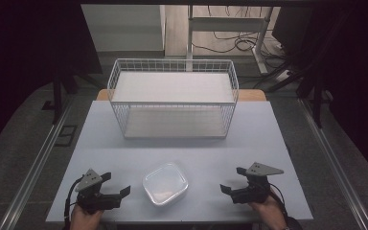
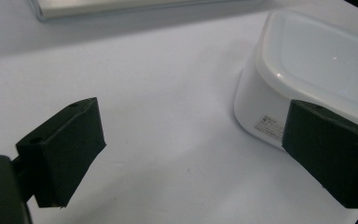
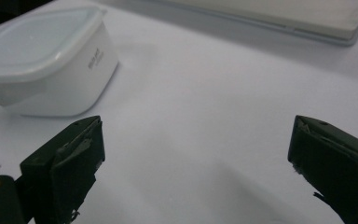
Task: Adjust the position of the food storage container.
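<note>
So the thing in play here is a lidded white plastic food container [image 1: 165,183], sitting near the front edge of the desk [image 1: 268,143], about midway between the two grippers and not touching either. Left gripper [image 1: 118,184] is just to its left, jaws spread wide with nothing between them; right gripper [image 1: 233,179] is a bit further off on the other side, also wide and empty. Both point inward at the box.

Handling guess: it looks like thin, light plastic, stiff enough to keep its shape but with smooth, rounded, slightly tapered walls, so I'd expect it to be slippery and maybe to flex if squeezed hard. Can't really tell if anything's inside, since the lid is cloudy, so the weight is a guess. Best place to grab is probably across two opposite side walls just under the lid rim, where the lip gives the pads something to catch on. One gripper on each side would be safer than a one-sided pinch.

Count: one container, two grippers, one white wire basket [image 1: 172,98] toward the back edge of the desk, well apart from the box.
</note>
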Demonstrator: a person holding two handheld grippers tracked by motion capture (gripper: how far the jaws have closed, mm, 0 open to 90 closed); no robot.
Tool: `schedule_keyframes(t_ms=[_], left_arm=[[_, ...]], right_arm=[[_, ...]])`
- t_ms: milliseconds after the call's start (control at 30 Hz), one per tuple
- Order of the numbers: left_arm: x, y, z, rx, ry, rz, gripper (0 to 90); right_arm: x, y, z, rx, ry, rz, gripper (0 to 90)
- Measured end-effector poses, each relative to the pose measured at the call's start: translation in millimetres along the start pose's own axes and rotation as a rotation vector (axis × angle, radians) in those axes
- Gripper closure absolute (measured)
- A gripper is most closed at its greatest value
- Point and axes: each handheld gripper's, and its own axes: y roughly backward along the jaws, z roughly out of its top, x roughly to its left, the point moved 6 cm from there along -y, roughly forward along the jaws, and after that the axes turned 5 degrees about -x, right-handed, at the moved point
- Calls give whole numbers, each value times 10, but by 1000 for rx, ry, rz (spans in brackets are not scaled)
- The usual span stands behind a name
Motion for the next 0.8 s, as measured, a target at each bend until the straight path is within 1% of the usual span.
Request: schedule_keyframes(t_ms=[33,67,100,167,200,233,267,300,333,367,400,467,533,567,600,700,767,800], left_arm=[[0,2,-3,1,-2,-4,50],[6,-1,-11,5,-3,-4,49],[6,-1,-11,5,-3,-4,47],[23,-12,-29,15,-16,4,45],[25,-13,-28,16,-19,8,44],[17,-14,-30,20,-40,8,43],[10,-19,-32,25,-50,8,41],[0,-26,-34,31,-58,15,41],[0,-26,-34,31,-58,15,41],[-10,-34,-37,38,-71,20,41],[-27,-48,-43,52,-92,32,34],[-35,-60,-48,64,-101,48,37],[-35,-62,-49,67,-97,49,39],[-36,-55,-47,62,-81,26,39],[-37,-48,-45,58,-72,13,37],[-51,-42,-47,66,-63,10,48],[-59,-42,-48,71,-60,7,70],[-89,-46,-41,78,-44,-6,88]], right_arm=[[-17,12,18,-14,-1,-3,34],[-30,17,25,-15,7,-12,33],[-30,17,25,-15,7,-12,33],[-55,17,20,-6,27,-37,26],[-63,13,13,0,28,-45,22],[-69,13,3,10,27,-47,19],[-71,12,-1,16,29,-52,17],[-66,13,0,20,30,-54,12],[-66,13,0,20,30,-54,12],[-60,11,-1,22,34,-53,6],[-40,3,-4,27,38,-44,0],[-15,-6,-9,36,46,-34,0],[2,-17,-9,37,57,-34,0],[18,-20,-5,37,66,-29,0],[26,-19,-2,40,73,-27,0],[56,-26,8,45,104,-29,0],[59,-28,10,51,112,-34,0],[66,-35,9,62,117,-37,0]])
